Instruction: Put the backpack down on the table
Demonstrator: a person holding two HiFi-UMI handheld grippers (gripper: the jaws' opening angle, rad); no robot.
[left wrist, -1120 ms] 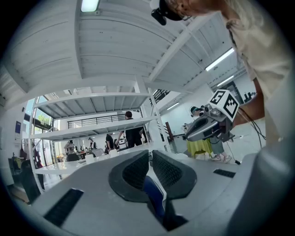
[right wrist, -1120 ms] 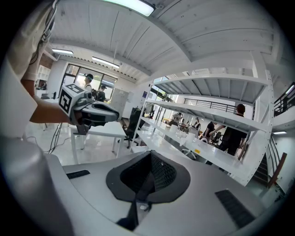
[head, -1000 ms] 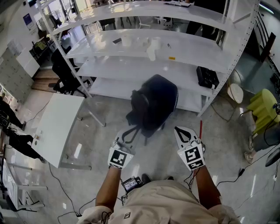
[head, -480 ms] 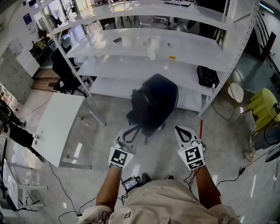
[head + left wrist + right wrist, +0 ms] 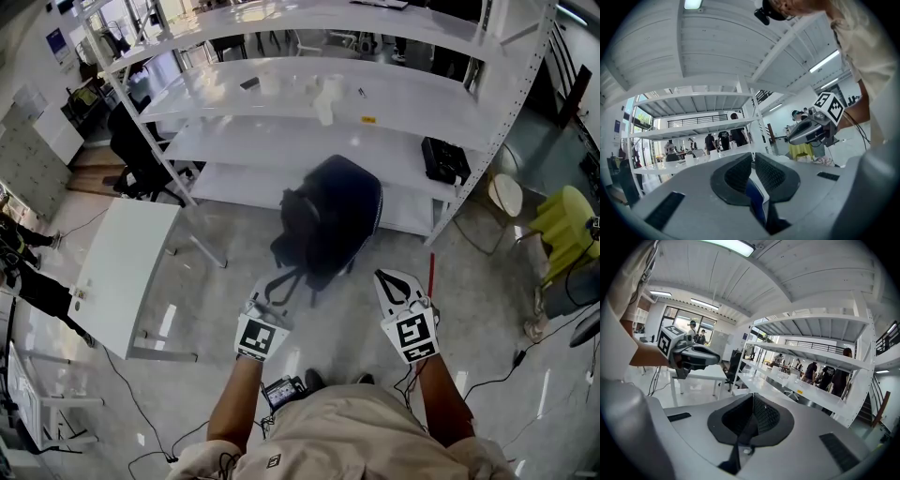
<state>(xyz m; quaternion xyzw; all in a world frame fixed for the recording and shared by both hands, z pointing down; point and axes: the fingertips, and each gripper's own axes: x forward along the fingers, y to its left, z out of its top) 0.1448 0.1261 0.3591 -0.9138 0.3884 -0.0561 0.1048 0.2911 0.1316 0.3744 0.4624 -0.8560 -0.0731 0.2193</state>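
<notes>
- Backpack (image 5: 328, 220), black fabric, hangs with its strap pinched tight in the left gripper (image 5: 269, 292).
- Right gripper (image 5: 392, 284): jaws together, empty.
- Keep hold until it rests on the white rectangular table (image 5: 122, 272), clear of its edges.

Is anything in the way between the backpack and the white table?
Nothing visible is. The left gripper is shut on the strap of the backpack, and only floor lies between it and the table at the left of the head view.
</notes>
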